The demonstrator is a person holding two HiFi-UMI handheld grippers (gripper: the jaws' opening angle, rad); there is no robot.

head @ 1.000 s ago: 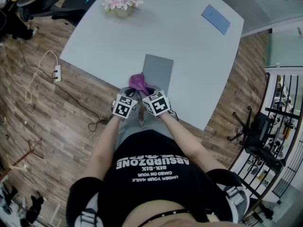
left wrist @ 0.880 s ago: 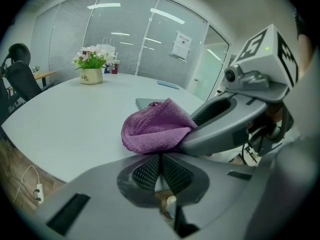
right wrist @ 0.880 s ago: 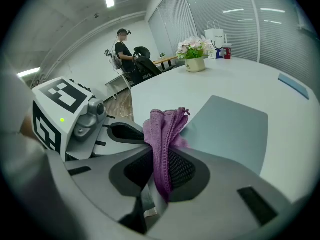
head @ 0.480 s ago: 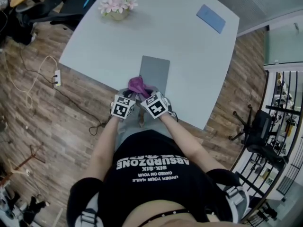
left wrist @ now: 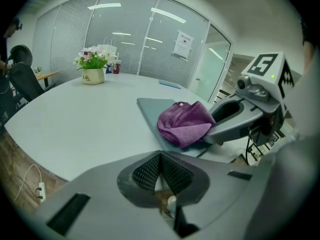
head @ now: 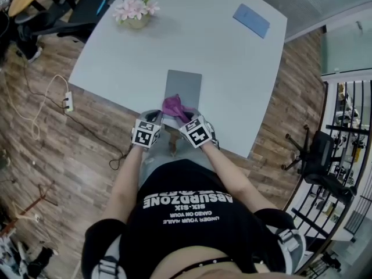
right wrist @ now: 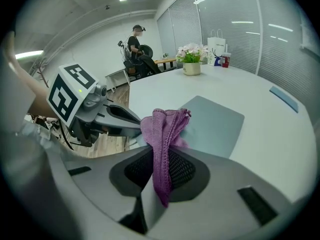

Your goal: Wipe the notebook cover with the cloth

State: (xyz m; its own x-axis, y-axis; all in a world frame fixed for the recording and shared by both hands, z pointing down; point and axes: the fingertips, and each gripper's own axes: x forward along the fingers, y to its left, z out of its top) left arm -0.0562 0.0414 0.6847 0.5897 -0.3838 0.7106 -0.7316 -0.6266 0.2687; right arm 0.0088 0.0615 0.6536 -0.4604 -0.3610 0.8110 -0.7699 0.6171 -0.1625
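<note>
Pinched between the jaws of the right gripper (right wrist: 160, 176), a purple knitted cloth (right wrist: 165, 129) hung bunched over the near end of the grey notebook (right wrist: 212, 121), which lay closed and flat at the near edge of the pale table (head: 232, 68). Jaws on the left gripper (left wrist: 160, 171) were pressed together on nothing, and it was held just beside its partner, short of the table edge.

Over the past second the cloth had shifted from the notebook's near left corner towards the middle of its near edge, and from the left gripper view it appeared to rest on the cover. That suggested wiping was only starting, with most of the cover beyond the cloth not yet reached.

Upside-down print on the person's black shirt (head: 186, 205) read "ABSURDZONE" and "SIX-SIX". Lettering on the flower pot (left wrist: 93, 75) at the far side was too small to read with confidence. A flat blue item (head: 251, 20) lay well apart, near the far corner.
</note>
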